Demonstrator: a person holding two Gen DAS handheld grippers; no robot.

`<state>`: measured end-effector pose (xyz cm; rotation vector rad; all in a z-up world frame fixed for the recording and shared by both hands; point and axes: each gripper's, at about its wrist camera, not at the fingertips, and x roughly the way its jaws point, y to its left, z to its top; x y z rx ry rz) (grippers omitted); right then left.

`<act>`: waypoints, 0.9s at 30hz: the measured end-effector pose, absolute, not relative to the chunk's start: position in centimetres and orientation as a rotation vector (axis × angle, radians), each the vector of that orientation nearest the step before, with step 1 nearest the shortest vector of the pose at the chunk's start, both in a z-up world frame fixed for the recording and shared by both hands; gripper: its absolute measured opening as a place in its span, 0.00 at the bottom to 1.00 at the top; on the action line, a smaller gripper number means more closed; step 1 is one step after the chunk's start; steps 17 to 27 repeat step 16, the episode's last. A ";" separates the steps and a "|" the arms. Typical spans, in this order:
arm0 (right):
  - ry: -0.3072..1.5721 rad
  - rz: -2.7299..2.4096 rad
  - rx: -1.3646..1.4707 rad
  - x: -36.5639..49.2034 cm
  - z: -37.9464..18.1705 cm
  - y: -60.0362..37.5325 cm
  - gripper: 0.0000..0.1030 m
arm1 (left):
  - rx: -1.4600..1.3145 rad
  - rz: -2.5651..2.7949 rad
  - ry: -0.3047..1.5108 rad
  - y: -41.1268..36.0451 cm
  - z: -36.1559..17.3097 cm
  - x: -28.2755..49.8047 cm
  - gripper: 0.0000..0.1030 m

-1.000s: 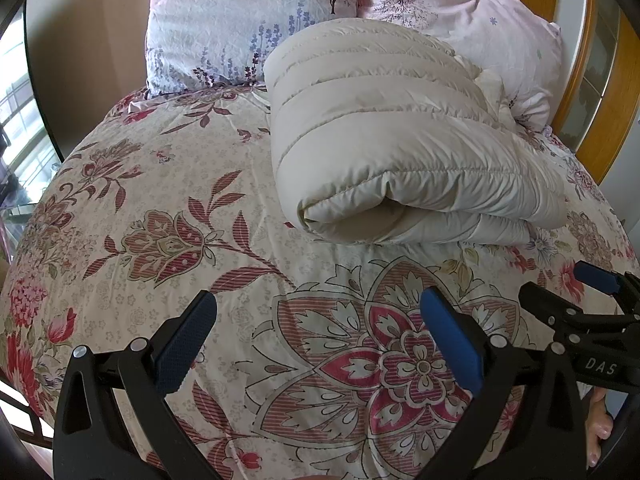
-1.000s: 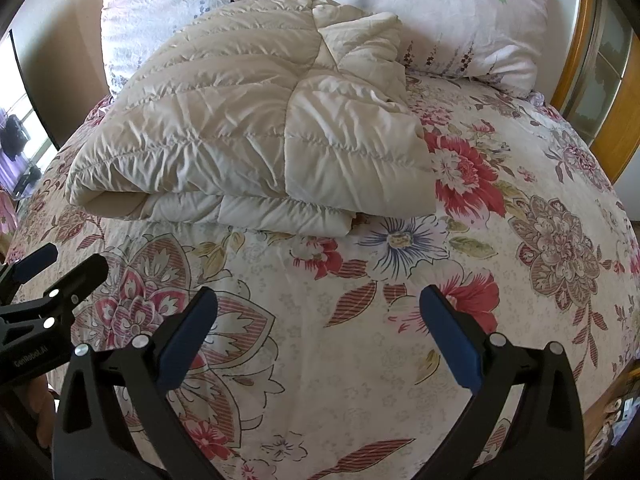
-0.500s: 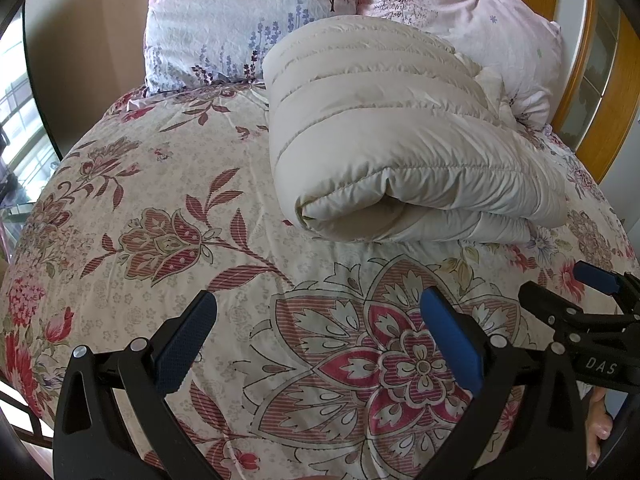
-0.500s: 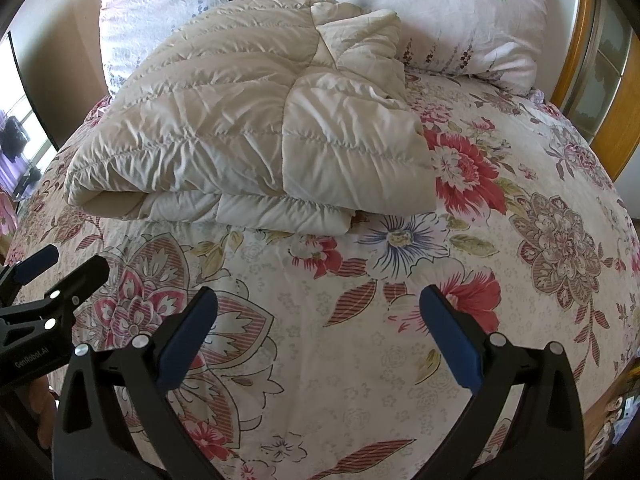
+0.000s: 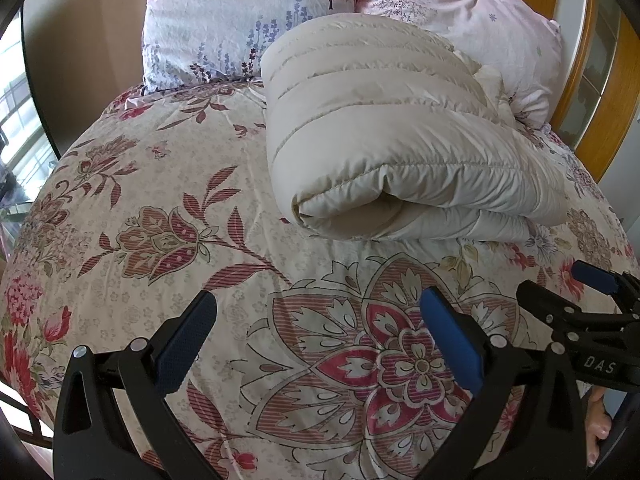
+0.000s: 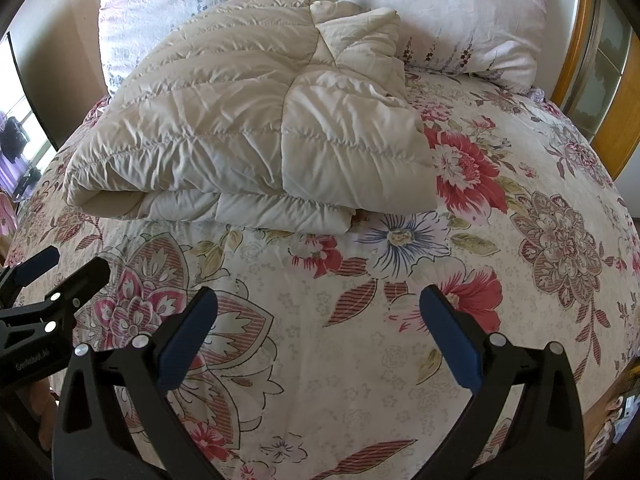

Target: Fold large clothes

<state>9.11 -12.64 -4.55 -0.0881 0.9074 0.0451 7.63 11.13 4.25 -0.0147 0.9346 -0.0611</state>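
Closest to me, my left gripper (image 5: 318, 332) has its jaws spread wide with nothing between the blue pads, just floral bedspread (image 5: 160, 184) underneath. Same story on my right gripper (image 6: 318, 330), wide open and holding nothing. Each one shows up at the edge of the other's view, so they're side by side. Further up the bed, the cream puffer jacket (image 6: 256, 132) sits folded into a thick bundle, well clear of both grippers. Behind it, two pink pillows (image 5: 224, 16) lean at the head of the bed, the jacket touching them.
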 end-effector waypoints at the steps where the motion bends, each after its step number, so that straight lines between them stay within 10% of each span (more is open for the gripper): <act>1: 0.907 0.045 -0.088 9.1 -4.5 -12.6 0.98 | -0.014 -0.062 0.935 11.1 4.3 7.6 0.99; 27: 0.908 0.047 -0.089 9.1 -4.5 -12.6 0.98 | -0.009 -0.060 0.945 11.3 4.3 7.9 0.99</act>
